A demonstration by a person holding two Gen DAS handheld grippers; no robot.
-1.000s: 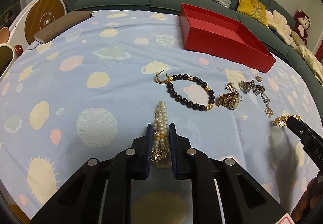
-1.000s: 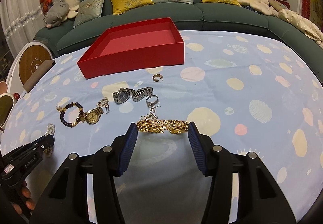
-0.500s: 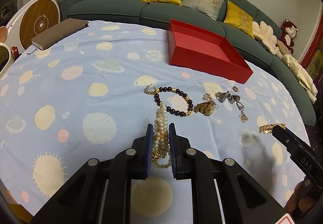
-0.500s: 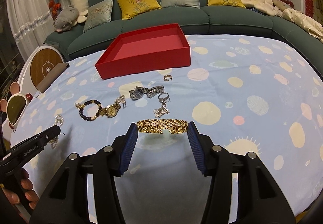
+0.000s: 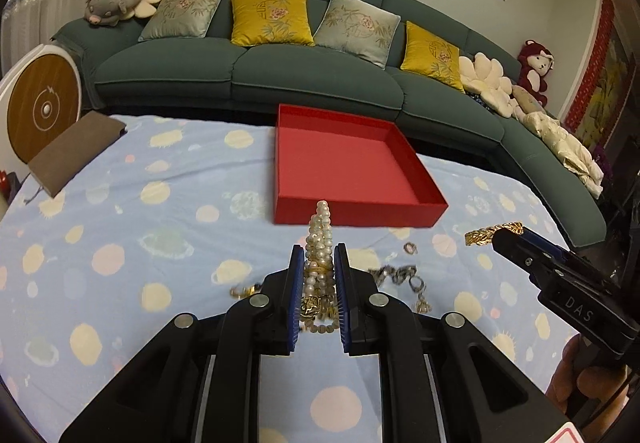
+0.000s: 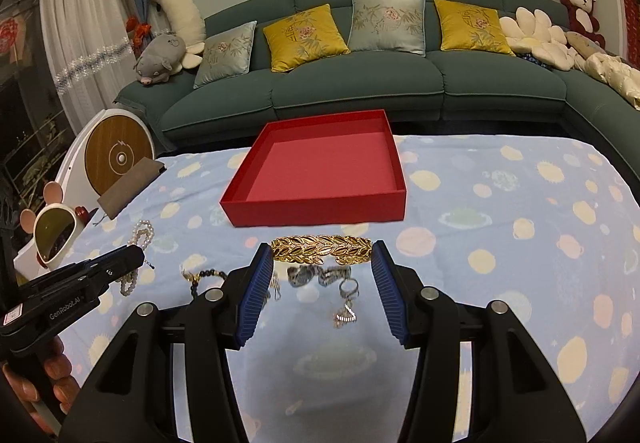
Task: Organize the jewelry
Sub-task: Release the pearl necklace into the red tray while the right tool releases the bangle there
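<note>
Beyond both loaded grippers, left (image 5: 317, 275) clamping pearls (image 5: 320, 233), right (image 6: 322, 271) clamping gold bracelet (image 6: 322, 248), red tray (image 6: 320, 199) holds nothing.

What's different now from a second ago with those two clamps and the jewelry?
Both hand-held grippers rose off the cloth toward the red tray: the left carries the white pearl strand, the right the gold leaf-pattern bracelet. Both grips are unchanged; the remaining jewelry stayed on the planet-print cloth.

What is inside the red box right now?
The red box shows only its bare pink floor; no jewelry lies inside. From both views its front wall hides a thin strip of floor just behind it.
</note>
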